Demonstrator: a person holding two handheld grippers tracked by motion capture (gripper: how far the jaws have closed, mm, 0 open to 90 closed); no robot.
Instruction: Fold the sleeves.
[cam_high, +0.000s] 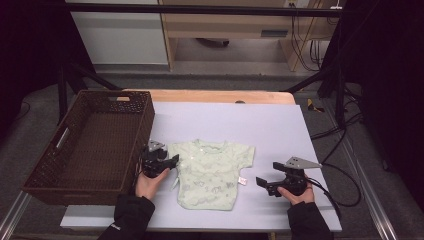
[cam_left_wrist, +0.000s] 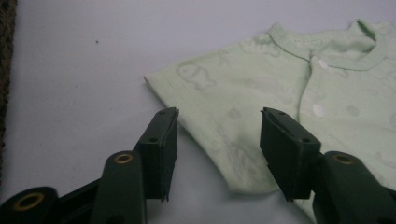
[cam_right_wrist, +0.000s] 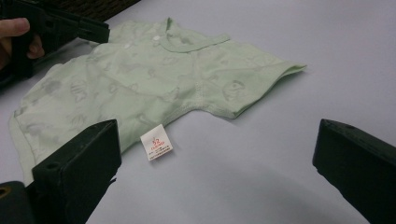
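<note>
A pale green baby shirt (cam_high: 212, 172) with a faint animal print lies flat on the light purple mat, neck toward the far side. My left gripper (cam_high: 172, 162) rests at the shirt's left sleeve. In the left gripper view its jaws (cam_left_wrist: 217, 126) stand apart with the sleeve's hem (cam_left_wrist: 205, 116) between them, and the pads are not pressing on the cloth. My right gripper (cam_high: 265, 186) sits on the mat just right of the shirt, jaws wide open (cam_right_wrist: 217, 140) with nothing between them. A white label (cam_right_wrist: 156, 142) pokes out from the shirt's side seam.
A dark brown woven basket (cam_high: 145, 115) stands at the left, close beside the left gripper. The mat (cam_high: 280, 130) covers a wooden table, with bare mat behind and to the right of the shirt. Cables trail off the table's right edge.
</note>
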